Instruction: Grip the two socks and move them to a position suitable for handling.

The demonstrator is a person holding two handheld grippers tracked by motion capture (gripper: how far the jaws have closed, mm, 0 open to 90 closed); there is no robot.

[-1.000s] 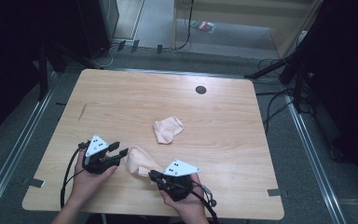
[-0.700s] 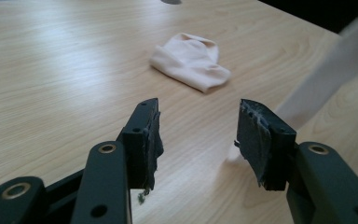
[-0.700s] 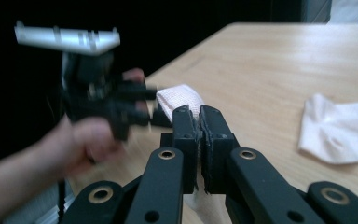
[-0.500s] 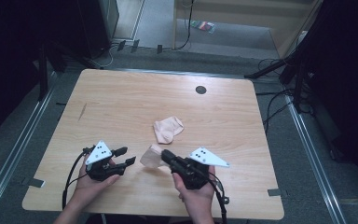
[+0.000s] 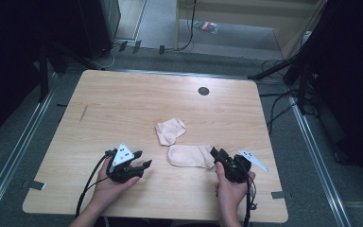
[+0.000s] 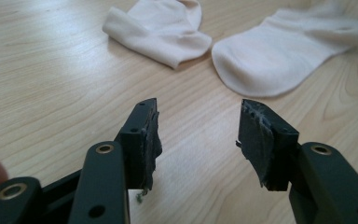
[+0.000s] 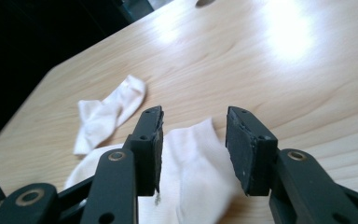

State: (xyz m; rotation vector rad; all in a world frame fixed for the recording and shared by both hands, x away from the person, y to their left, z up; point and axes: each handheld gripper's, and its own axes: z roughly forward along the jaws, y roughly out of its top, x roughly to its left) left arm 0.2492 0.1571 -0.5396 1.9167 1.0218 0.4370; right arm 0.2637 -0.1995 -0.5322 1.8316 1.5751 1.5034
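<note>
Two pale pink socks lay near the middle of the wooden table. The flat sock was spread out on its side toward the person's edge, its cuff end pointing to the right gripper. The folded sock sat just beyond it, farther from the person and slightly left, the two nearly touching at one corner.

In the right gripper view the jaws stood apart with the cuff end of the flat sock lying between them on the table; whether the pads touched the cloth could not be told. The folded sock lay farther off to the left in that view.

The left gripper rested low on the table, left of the flat sock and apart from it. In the left gripper view its jaws were wide with only bare wood between them, and both socks lay ahead, the folded sock left and the flat sock right
</note>
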